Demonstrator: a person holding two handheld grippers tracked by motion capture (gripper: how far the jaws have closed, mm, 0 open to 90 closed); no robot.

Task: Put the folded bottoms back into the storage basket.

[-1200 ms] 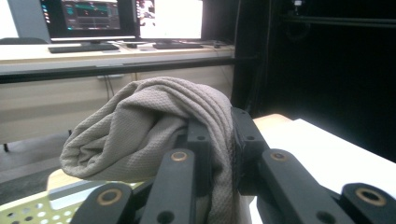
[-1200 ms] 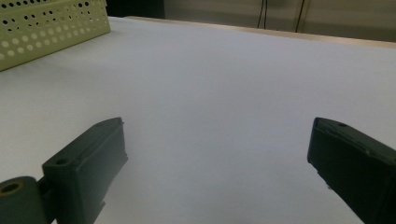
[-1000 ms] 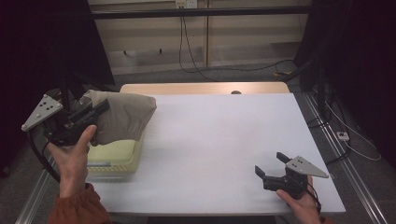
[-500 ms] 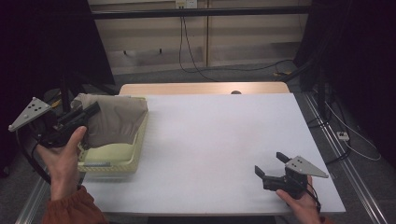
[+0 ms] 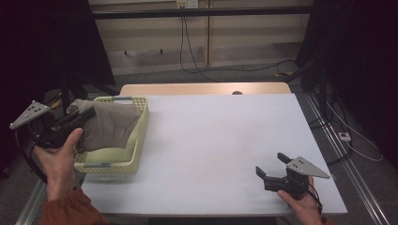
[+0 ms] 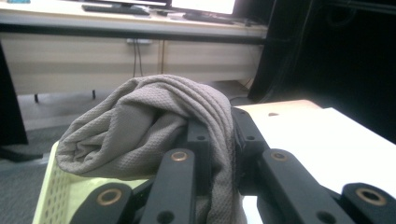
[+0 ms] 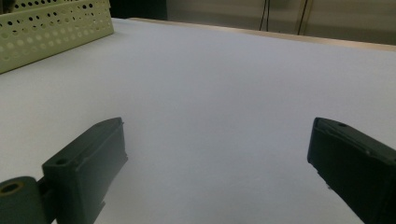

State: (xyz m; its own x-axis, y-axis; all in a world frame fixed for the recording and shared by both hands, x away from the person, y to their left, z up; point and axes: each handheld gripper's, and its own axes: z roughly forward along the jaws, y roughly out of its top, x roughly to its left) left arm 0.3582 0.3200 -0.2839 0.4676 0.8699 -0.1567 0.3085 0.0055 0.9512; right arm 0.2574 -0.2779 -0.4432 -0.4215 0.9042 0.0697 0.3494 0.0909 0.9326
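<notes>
A white table (image 5: 220, 150) carries the scene, its flat top pale and matte, with a strip of light wood (image 5: 202, 89) showing along its far edge. A small dark round spot (image 5: 237, 93) sits in that wooden strip. On the table's left part stands a pale yellow-green plastic basket (image 5: 136, 145) with perforated walls, its near corner reaching close to the table's front edge; the same basket's holed wall (image 7: 56, 25) appears at the upper left of the right gripper view, resting flat on the white surface (image 7: 210, 93)
</notes>
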